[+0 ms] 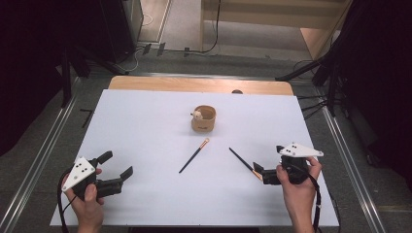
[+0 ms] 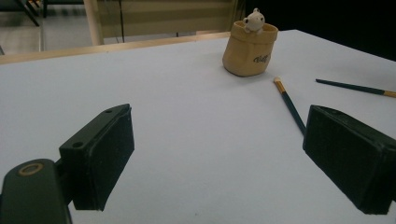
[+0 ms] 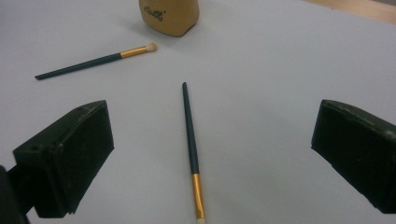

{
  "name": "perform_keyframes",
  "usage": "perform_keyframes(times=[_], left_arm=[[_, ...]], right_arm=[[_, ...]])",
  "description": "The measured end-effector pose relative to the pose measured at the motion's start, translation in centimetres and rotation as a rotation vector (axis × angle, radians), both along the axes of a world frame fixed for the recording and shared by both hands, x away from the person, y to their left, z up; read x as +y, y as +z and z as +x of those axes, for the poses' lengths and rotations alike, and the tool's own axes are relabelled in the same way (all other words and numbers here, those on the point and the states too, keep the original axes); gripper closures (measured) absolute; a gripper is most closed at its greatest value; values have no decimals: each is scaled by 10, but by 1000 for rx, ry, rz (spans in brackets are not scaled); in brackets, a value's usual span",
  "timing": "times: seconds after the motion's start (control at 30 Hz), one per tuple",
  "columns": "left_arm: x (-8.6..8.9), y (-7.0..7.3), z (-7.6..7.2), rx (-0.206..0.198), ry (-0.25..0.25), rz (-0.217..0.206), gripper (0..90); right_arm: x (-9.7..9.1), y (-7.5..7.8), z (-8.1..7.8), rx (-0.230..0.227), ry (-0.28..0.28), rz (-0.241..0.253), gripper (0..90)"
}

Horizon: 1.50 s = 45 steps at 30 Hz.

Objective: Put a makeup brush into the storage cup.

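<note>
A tan pot (image 1: 203, 120) with a small white figure on its rim stands at the middle of the white table (image 1: 145, 116). Two dark-handled brushes with gold ferrules lie in front of it: one (image 1: 194, 155) at centre, one (image 1: 240, 158) to its right. My right gripper (image 1: 267, 158) is open low over the table. The right brush (image 3: 191, 140) lies between its jaws, bristle end nearest the camera. The other brush (image 3: 93, 61) and the pot (image 3: 169, 16) lie beyond. My left gripper (image 1: 116, 164) is open at the front left, holding nothing. It faces the pot (image 2: 250, 51) and centre brush (image 2: 289, 102).
A wooden table edge (image 1: 199, 85) runs along the back, with a small dark knob (image 1: 236, 91) on it. Metal rails (image 1: 43, 150) flank the table on the floor. Dark stands and cables sit at the back corners.
</note>
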<state>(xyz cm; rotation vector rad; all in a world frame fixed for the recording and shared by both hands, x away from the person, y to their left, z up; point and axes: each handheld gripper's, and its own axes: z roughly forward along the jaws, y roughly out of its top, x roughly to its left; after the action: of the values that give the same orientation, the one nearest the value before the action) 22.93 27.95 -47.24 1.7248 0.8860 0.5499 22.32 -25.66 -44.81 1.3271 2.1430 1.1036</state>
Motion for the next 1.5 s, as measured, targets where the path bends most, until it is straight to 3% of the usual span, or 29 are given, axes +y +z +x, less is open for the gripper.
perform_keyframes(times=[0.23,0.43,0.5,0.53,0.57,0.73,0.87,1.03,1.1,1.23,1.43,1.5], left_arm=[[-5,5,0,-17,-14,-7,95],[-4,6,1,-18,-17,-9,95],[-4,4,0,-15,-13,-14,95],[-4,4,0,-15,-13,-14,95],[-4,4,0,-14,-14,-7,95],[-3,4,-3,-11,-9,-2,95],[-2,3,-4,-10,-6,1,95],[0,4,-4,-10,-2,2,95],[0,3,-5,-10,-2,1,95],[0,3,-4,-10,-3,3,96],[-1,3,-4,-8,-7,7,96],[-1,2,-4,-8,-7,6,96]], right_arm=[[15,1,16,82,31,-74,10],[19,1,27,126,50,-98,115],[21,-2,34,181,48,-104,171],[21,-2,34,181,48,-104,171],[24,-4,40,225,56,-124,227],[30,-7,48,262,62,-148,426],[33,-11,52,302,83,-163,499],[39,-17,58,399,113,-224,634],[39,-18,60,416,120,-216,666],[40,-21,63,453,127,-199,704],[44,-27,65,482,98,-260,711],[43,-28,66,487,92,-259,711]])
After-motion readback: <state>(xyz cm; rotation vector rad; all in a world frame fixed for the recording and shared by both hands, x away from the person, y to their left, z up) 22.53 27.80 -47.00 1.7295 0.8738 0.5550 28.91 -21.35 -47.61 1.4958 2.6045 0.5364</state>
